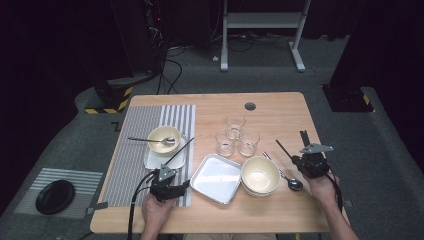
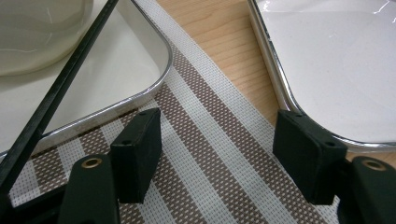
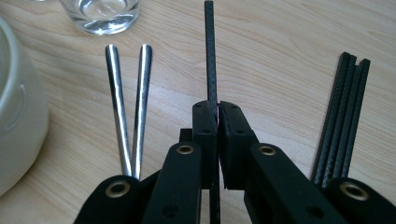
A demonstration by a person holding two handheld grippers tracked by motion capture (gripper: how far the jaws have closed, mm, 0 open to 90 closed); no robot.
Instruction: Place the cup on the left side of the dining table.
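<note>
High view, right hand-held gripper [image 1: 303, 146]: raised at right, clamped on one black chopstick [image 1: 284, 151].
Left hand-held gripper [image 1: 176, 174]: near-left over striped mat [image 1: 127, 160], jaws apart, empty.

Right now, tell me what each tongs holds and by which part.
The right tongs are shut on a single black chopstick, pinched partway along its length so it sticks out both sides. The left tongs stand open over the striped placemat, holding nothing.
</note>
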